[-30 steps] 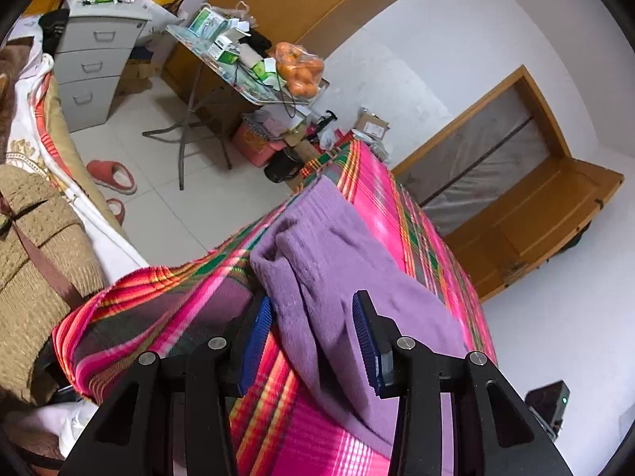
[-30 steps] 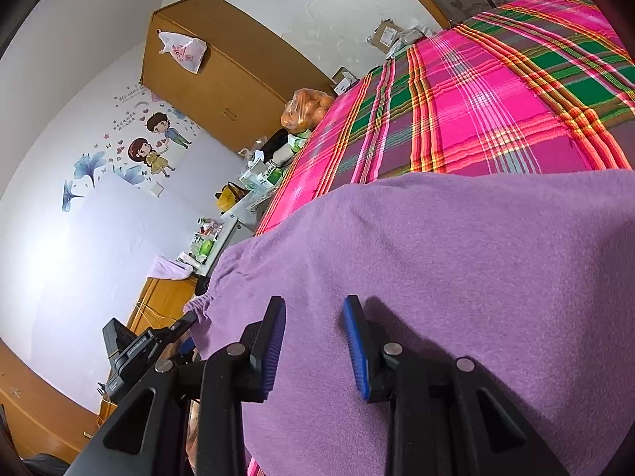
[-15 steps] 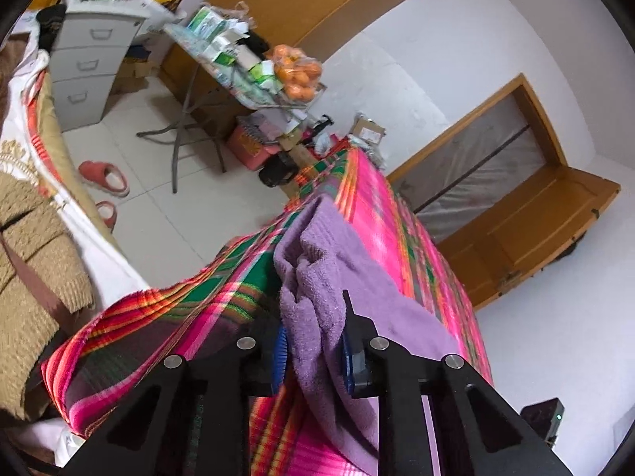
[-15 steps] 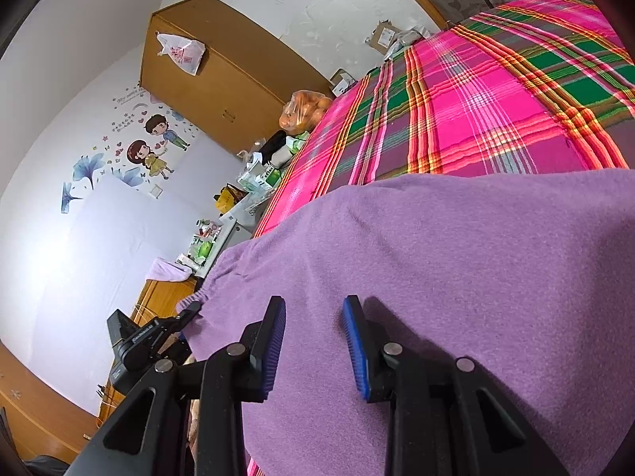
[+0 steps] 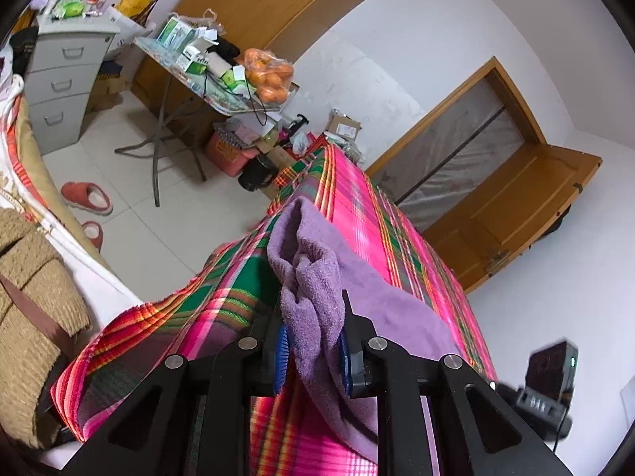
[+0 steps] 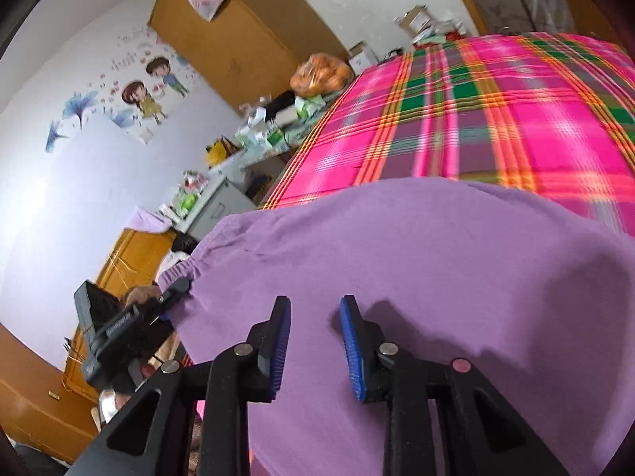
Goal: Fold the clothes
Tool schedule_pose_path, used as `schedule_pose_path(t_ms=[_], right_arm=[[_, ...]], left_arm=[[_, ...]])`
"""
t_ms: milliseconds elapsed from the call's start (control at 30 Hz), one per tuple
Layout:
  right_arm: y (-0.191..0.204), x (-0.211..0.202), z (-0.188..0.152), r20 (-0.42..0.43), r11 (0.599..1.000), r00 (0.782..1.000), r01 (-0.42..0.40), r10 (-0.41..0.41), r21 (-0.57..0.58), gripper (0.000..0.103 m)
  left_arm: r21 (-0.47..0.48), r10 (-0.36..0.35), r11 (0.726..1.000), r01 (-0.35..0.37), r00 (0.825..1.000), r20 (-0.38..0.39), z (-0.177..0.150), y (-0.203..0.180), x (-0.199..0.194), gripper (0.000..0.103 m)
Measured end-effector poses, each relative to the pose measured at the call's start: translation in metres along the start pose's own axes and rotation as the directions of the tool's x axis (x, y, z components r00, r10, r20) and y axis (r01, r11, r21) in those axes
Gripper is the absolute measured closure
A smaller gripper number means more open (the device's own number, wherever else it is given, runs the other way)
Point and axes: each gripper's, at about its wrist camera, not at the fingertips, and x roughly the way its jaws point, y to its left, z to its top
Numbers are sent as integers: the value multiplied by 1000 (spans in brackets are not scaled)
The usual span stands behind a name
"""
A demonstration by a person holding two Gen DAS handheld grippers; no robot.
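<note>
Gripping the hem to start a fold

The left gripper (image 5: 311, 351) clamps the purple fleece garment (image 5: 317, 277) lying on the pink plaid bedspread (image 5: 357, 202); the right gripper (image 6: 313, 347), jaws apart, likely needs its own hold next.

Purple garment (image 5: 317, 277): soft matt cloth, nappy on its bunched edge, smooth where spread (image 6: 416, 258). Plaid bedcover (image 5: 357, 206): woven cloth, slight sheen. Fingers (image 6: 351, 351): matt black plastic, ribbed blue pads. Wardrobe (image 5: 285, 4): smooth wood.
</note>
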Motion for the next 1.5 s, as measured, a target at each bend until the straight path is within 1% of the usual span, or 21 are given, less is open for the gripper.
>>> schedule_pose_path(t_ms=[67, 167, 200, 233, 300, 467, 533, 600, 700, 800, 933, 1100, 1200, 1300, 1400, 1500], right_arm=[[9, 17, 14, -28, 997, 997, 69, -69, -22, 76], [12, 43, 32, -68, 989, 988, 139, -142, -40, 78], [10, 51, 39, -78, 986, 983, 163, -165, -40, 80], [7, 59, 45, -88, 982, 978, 186, -189, -40, 86], [3, 64, 54, -81, 977, 974, 210, -213, -39, 89], [1, 73, 67, -75, 974, 971, 227, -227, -12, 89], [6, 68, 60, -84, 975, 971, 223, -224, -16, 89], [14, 65, 51, -107, 980, 974, 199, -201, -30, 88], [31, 54, 21, -140, 984, 975, 165, -174, -72, 87], [45, 38, -6, -145, 987, 980, 126, -139, -97, 86], [58, 22, -43, -178, 992, 982, 51, -70, -111, 86], [62, 2, -68, -184, 992, 983, -47, 25, -118, 86], [53, -13, -74, -151, 994, 988, -58, 43, -97, 86], [36, -33, -72, -86, 997, 995, -56, 52, -52, 86], [12, -57, -65, -6, 1000, 1000, -26, 26, 16, 86], [-14, -79, -61, 65, 996, 998, 6, -12, 90, 86]], left_arm=[[-6, -6, 1000, 6, 1000, -6, -2, 4, 1, 82], [-15, -18, 1000, 18, 1000, -15, -4, 10, 2, 82], [-16, -21, 1000, 21, 1000, -18, -5, 12, 3, 82], [-18, -25, 1000, 24, 999, -21, -5, 14, 3, 82], [-19, -31, 999, 31, 999, -26, -7, 16, 4, 82], [-20, -47, 999, 46, 998, -38, -7, 20, 7, 82], [-19, -50, 999, 50, 998, -40, -7, 21, 7, 82], [-19, -51, 999, 50, 998, -41, -7, 21, 7, 82], [-16, -48, 999, 47, 998, -40, -6, 20, 8, 82], [-6, -39, 999, 39, 998, -41, -5, 18, 7, 82], [10, -25, 1000, 25, 999, -40, -4, 13, 6, 82], [34, -11, 999, 12, 999, -31, -2, 5, 1, 82], [61, -10, 998, 11, 1000, -22, 2, -5, -3, 82], [104, -25, 994, 26, 1000, -6, 6, -22, -10, 82], [149, -47, 988, 46, 999, 3, 11, -42, -14, 82], [202, -83, 976, 81, 997, -2, 12, -69, -15, 82]])
